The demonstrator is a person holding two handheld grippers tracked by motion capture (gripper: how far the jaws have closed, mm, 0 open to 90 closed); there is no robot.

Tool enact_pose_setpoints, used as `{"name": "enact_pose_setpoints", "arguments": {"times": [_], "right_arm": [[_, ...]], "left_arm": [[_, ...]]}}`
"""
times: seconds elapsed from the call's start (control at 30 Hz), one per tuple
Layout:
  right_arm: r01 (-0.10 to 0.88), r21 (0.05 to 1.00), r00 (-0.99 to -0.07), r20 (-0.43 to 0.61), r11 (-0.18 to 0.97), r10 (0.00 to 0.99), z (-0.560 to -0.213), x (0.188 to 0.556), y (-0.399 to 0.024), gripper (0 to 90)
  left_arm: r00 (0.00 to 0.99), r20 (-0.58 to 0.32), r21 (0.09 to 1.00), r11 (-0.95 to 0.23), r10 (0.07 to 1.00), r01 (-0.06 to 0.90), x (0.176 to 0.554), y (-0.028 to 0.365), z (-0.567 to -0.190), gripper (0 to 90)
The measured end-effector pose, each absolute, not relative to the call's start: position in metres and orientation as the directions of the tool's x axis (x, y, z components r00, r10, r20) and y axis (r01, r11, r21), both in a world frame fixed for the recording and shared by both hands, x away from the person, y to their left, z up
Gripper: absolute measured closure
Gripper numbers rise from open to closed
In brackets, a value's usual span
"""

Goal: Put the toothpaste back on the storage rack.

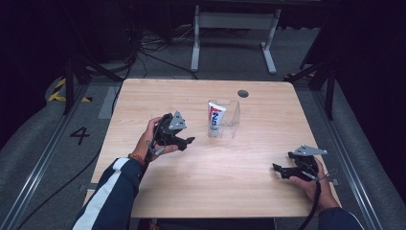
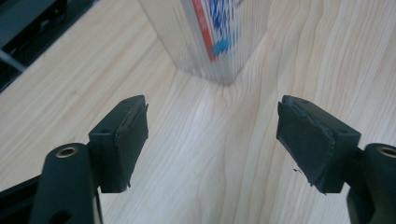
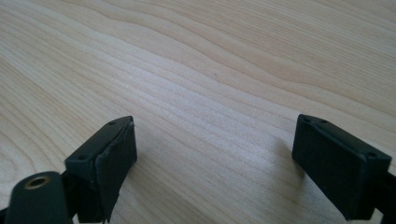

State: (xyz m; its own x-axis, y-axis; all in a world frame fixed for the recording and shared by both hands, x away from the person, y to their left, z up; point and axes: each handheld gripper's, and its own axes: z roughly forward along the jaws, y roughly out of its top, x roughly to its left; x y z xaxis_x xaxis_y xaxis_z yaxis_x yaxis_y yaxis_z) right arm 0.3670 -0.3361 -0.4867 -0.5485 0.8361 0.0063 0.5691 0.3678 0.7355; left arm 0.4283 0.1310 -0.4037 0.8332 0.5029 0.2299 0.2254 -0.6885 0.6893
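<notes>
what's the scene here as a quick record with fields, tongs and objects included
surface: light wooden table
container: clear plastic box, upright near the table's middle
contents: toothpaste tube standing in the box, white with red and blue print
left tongs: open, nothing between the pads, pointed at the box and short of it
right tongs: open, empty, low over bare wood near the right front of the table
table mark: dark round hole near the far edge
contact: neither tongs touches the box
</notes>
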Motion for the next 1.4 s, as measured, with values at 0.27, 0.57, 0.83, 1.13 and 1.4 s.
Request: {"name": "enact_pose_setpoints", "arguments": {"times": [0.27,0.57,0.83,1.13,1.4], "right_arm": [[0.57,0.736,-0.546,0.006,0.366,0.838,-0.487,0.367,-0.336,14.1],[0.57,0.735,-0.545,0.005,0.366,0.838,-0.487,0.367,-0.336,14.0],[0.57,0.735,-0.545,0.004,0.367,0.838,-0.487,0.367,-0.336,14.0],[0.57,0.735,-0.545,0.004,0.367,0.839,-0.487,0.367,-0.336,13.9],[0.569,0.735,-0.546,0.005,0.367,0.838,-0.487,0.367,-0.336,13.9]], "left_arm": [[0.809,0.241,0.656,-0.704,0.535,0.27,0.413,0.158,-0.418,21.7],[0.78,0.268,0.624,-0.719,0.565,0.306,0.391,0.198,-0.429,21.0],[0.759,0.239,0.618,-0.698,0.605,0.362,0.373,0.232,-0.443,20.4],[0.736,0.145,0.644,-0.628,0.662,0.437,0.353,0.262,-0.46,17.7],[0.701,0.069,0.675,-0.551,0.709,0.491,0.337,0.289,-0.472,18.5]]}}
